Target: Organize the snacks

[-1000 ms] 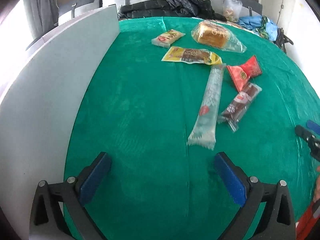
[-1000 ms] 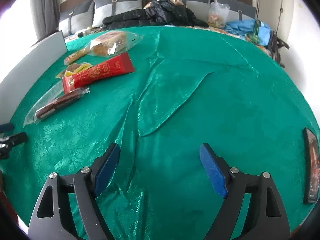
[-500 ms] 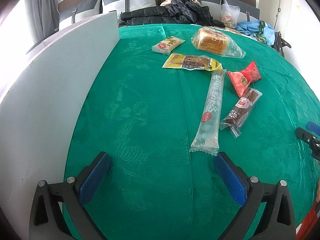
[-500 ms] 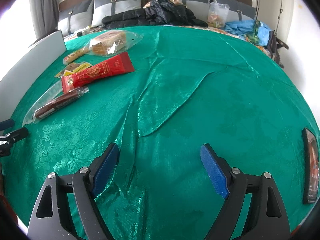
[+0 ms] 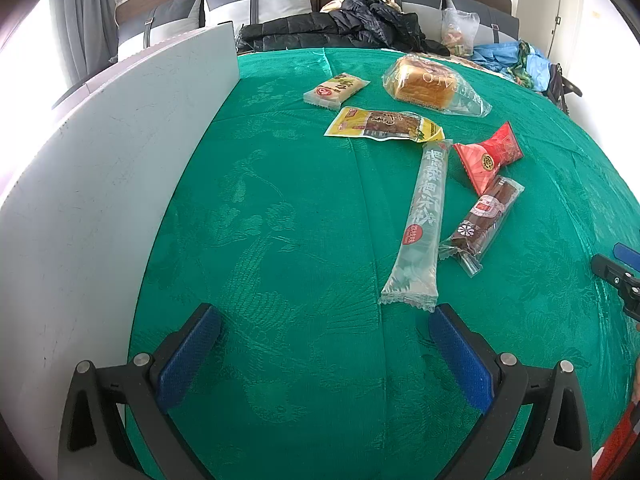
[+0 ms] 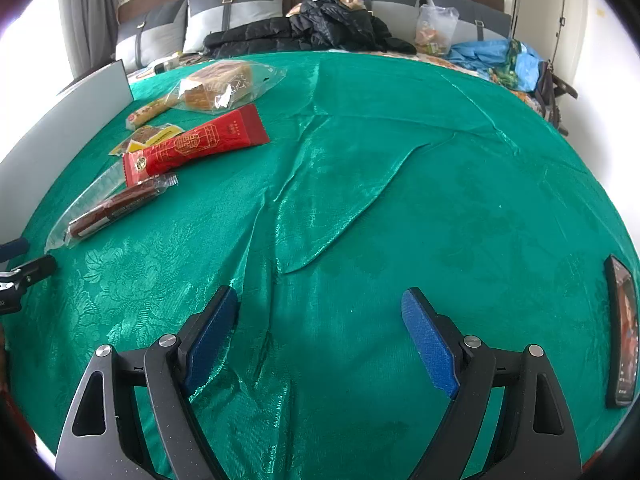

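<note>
- We see a green tablecloth (image 5: 280,208) spread wide, creased in folds on the side under the right gripper.
- A white board (image 5: 100,168) stands upright along the cloth's left edge.
- Our left gripper (image 5: 325,334) hovers over bare cloth with its jaws spread wide, gripping nothing; our right gripper (image 6: 320,318) is likewise released and empty over the folds.
- The snacks lie together toward the far left part of the cloth: a bagged bread loaf (image 5: 430,84) farthest away, and a long clear tube packet (image 5: 420,220) whose near end lies just beyond the left gripper's right finger.
- Beside the tube lie a red packet (image 5: 488,158) and a brown sausage stick (image 5: 482,220).
- Farther off lie a yellow packet (image 5: 384,124) and a small pale wrapped bar (image 5: 335,88).
</note>
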